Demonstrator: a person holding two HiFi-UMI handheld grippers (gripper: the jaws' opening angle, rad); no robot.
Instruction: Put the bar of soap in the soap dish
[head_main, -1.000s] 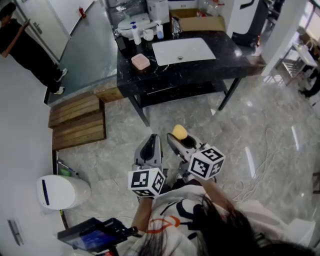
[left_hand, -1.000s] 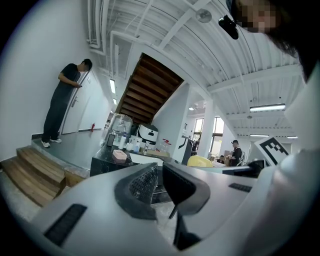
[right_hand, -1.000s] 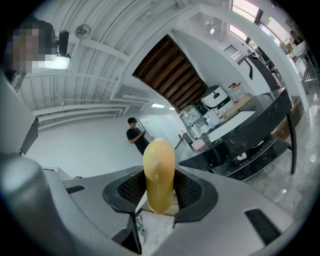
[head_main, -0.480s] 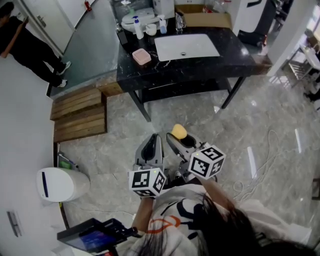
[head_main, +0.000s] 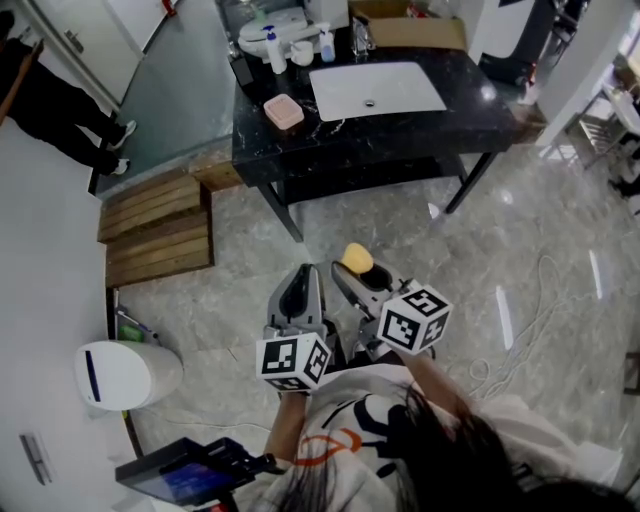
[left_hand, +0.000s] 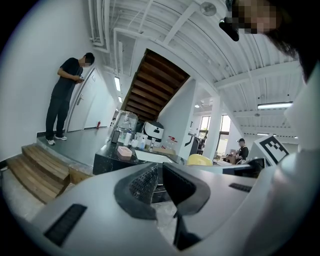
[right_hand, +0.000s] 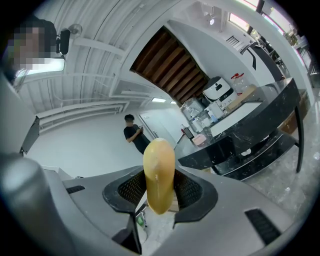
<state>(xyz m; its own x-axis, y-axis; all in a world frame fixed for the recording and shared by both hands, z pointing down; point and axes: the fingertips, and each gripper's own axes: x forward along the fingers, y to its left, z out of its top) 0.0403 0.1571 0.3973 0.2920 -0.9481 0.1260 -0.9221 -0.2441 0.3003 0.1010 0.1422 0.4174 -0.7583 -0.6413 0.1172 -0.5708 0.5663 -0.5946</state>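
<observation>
We hold the yellow oval bar of soap (right_hand: 159, 172) tight between the jaws of our right hand-held gripper (head_main: 352, 268). The soap stands on its edge over the grey stone floor (head_main: 520, 230), well away from the black stone worktop (head_main: 410, 130). Our left hand-held gripper (head_main: 300, 288) is just beside it, its jaws pressed together on nothing. The pink square soap dish (head_main: 284, 112) sits near the worktop's left edge, beside the white sink (head_main: 377, 90).
</observation>
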